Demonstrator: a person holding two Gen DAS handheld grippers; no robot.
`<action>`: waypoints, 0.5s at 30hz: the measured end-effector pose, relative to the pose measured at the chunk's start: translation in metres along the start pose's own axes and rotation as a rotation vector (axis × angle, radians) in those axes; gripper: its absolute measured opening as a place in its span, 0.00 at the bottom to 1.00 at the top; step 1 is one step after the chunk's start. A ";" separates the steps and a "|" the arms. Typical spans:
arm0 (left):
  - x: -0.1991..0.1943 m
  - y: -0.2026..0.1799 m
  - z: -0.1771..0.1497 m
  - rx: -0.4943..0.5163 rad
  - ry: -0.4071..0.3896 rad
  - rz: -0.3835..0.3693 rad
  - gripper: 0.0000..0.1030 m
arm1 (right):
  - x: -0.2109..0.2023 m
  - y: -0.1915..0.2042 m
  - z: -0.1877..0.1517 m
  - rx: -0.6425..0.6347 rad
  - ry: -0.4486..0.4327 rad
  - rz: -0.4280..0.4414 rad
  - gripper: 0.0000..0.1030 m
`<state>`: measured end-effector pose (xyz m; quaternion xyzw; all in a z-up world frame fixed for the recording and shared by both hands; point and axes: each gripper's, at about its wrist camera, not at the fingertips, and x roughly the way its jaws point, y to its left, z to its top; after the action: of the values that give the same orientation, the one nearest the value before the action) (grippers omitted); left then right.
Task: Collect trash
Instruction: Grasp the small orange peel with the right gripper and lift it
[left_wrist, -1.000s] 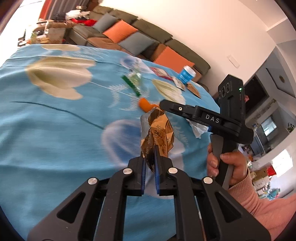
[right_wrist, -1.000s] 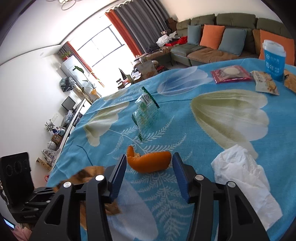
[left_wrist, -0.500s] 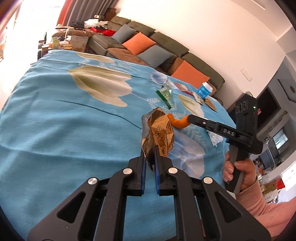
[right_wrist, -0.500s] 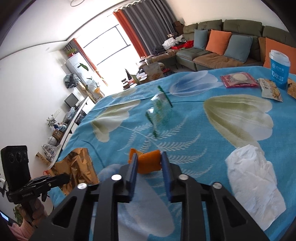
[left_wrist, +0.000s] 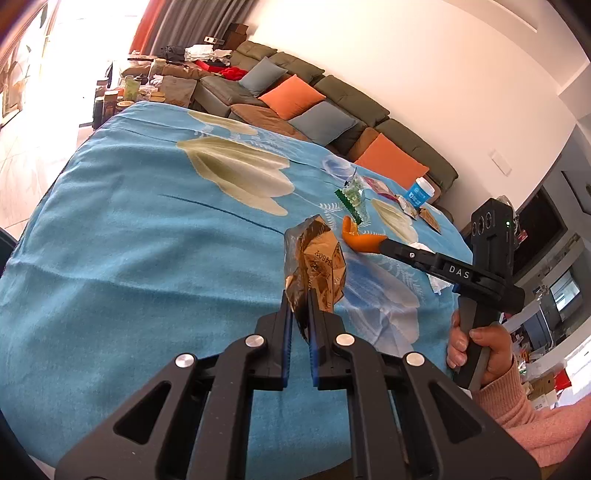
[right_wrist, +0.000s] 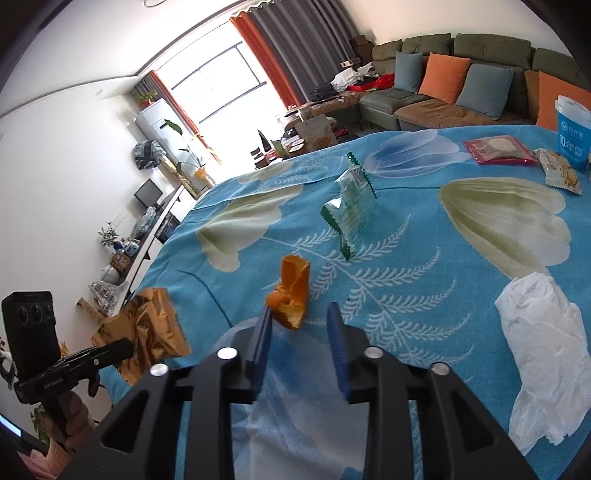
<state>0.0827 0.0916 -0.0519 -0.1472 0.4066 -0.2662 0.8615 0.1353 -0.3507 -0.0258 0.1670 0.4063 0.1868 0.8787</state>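
Though crumpled, glossy wrapper (left_wrist: 317, 266); curled peel (right_wrist: 291, 295)

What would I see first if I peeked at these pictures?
A bright blue flowered cloth fills both views. Up close, the left gripper pinches a crinkly golden-brown wrapper in shut jaws. An orange peel sits at the parted jaws of the right gripper, with a crumpled white tissue lying to its right.

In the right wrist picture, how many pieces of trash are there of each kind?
Wrappers and packets: 4 (gold wrapper, green wrapper, red packet, beige packet)
Orange peel: 1
Tissue: 1
Blue cup: 1
Total: 7
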 end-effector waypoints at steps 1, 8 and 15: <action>-0.001 0.001 -0.001 0.000 0.000 0.000 0.08 | 0.000 0.000 0.001 0.001 -0.002 -0.004 0.35; 0.000 0.001 -0.003 -0.010 -0.003 0.000 0.08 | 0.016 0.006 0.004 -0.014 0.037 -0.006 0.40; 0.001 0.001 -0.003 -0.019 0.002 0.004 0.08 | 0.024 0.011 0.000 -0.042 0.077 -0.022 0.21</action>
<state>0.0813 0.0918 -0.0554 -0.1542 0.4102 -0.2608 0.8602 0.1470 -0.3300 -0.0363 0.1366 0.4375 0.1920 0.8678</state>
